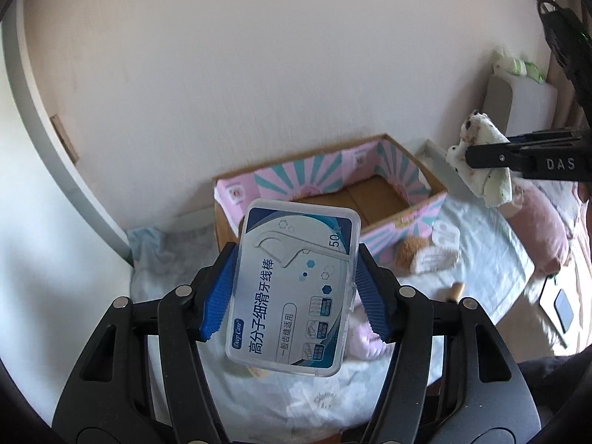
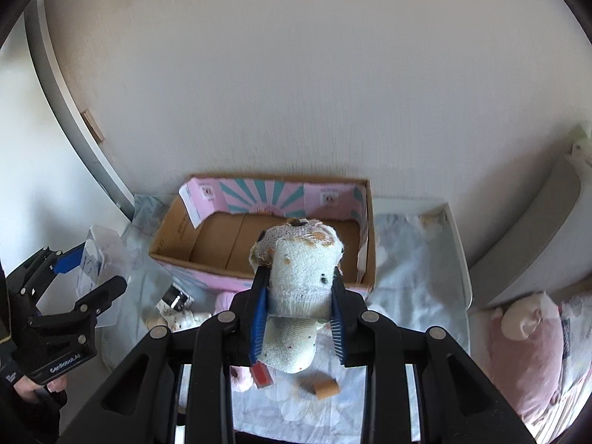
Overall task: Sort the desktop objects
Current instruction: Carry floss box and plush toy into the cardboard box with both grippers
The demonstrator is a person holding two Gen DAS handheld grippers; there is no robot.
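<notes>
1. At the centre of the left wrist view, the left claw (image 1: 294, 288) clamps a clear floss box (image 1: 294, 288) by its two long sides, blue pads (image 1: 218, 299) pressed against it, label facing the camera; the box hangs in the air above the bed.
2. Behind it, in mid frame, an open carton (image 1: 403, 214) with a pink and teal lining stands on the bed sheet (image 1: 492, 255) against the wall.
3. At the right edge of that view, the right claw (image 1: 470, 155) grips a rolled white cloth (image 1: 484, 170), raised above the bed.
4. Low in the centre of the right wrist view, the right claw (image 2: 299, 296) is clenched on the same cloth (image 2: 299, 270), which shows brown stains and stands up in front of the carton (image 2: 266, 270).
5. Below the cloth, a small cork (image 2: 325, 388) lies on the sheet (image 2: 407, 277).
6. At lower right, a pink pillow (image 2: 525, 362) rests beside the sheet.
</notes>
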